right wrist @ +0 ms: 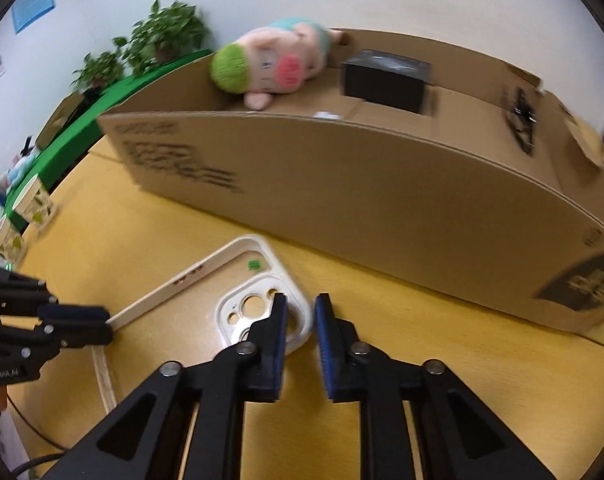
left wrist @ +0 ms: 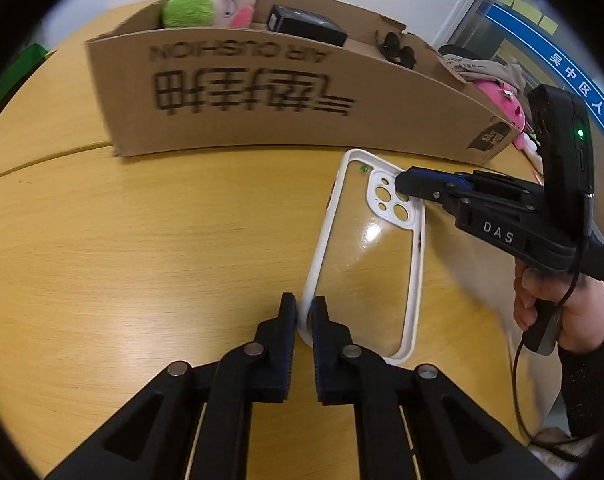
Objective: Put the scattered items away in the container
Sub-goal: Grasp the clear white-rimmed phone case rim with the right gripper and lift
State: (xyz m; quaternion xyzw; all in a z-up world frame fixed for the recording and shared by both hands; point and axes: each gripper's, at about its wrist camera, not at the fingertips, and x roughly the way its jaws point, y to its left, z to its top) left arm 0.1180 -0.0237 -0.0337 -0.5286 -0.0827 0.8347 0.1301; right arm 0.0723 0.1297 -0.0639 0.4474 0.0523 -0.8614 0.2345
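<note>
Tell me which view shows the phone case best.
The left wrist view: the whole phone case is visible, pinched at opposite corners by the left gripper and right gripper. The right wrist view shows only its camera end, partly blocked.

A white-rimmed phone case with a clear back [left wrist: 367, 248] lies flat on the yellow wooden surface [left wrist: 142, 240], open side up, its white camera block with round cut-outs at the end nearest the box and a small green sticker beside it. Just behind it stands a long, open brown cardboard box [left wrist: 262, 108] with upside-down black print. Inside are a pink plush pig with a green tuft [right wrist: 270, 66], a black rectangular box [right wrist: 385, 80] and dark sunglasses [left wrist: 397, 50].
</note>
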